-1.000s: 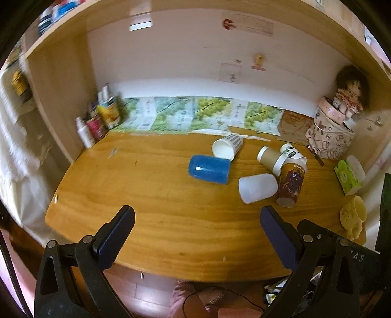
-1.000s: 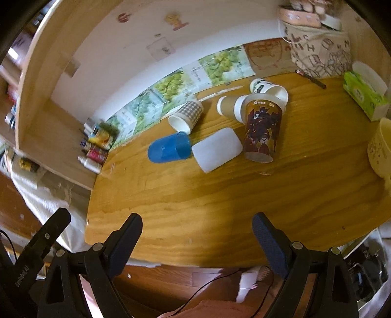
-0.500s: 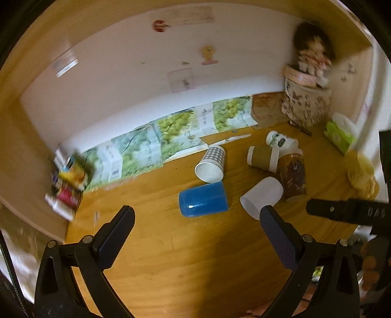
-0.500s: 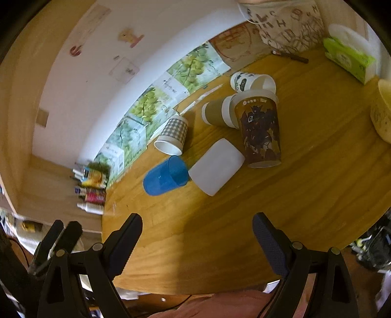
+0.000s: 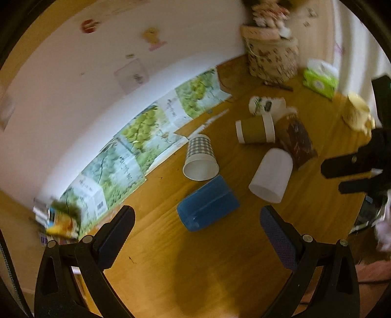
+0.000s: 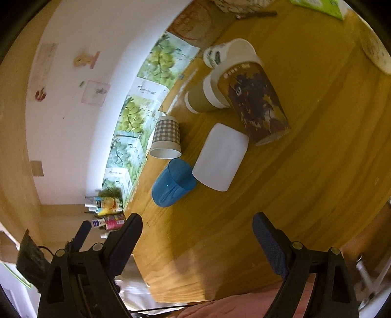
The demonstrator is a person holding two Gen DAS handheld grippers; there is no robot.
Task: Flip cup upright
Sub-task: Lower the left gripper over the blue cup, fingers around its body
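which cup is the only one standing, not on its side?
The tall brown printed cup, standing among the cups at the back. The blue, white, checked and brown-sleeved cups all lie tipped over.

Blurred bottles (image 5: 58, 220), cropped tissue box (image 6: 320, 7)

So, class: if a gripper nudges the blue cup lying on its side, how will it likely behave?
The blue cup lies on its round side, so it would probably roll. It looks like thin plastic and empty, likely light. It appears to touch the white cup, which might shift too.
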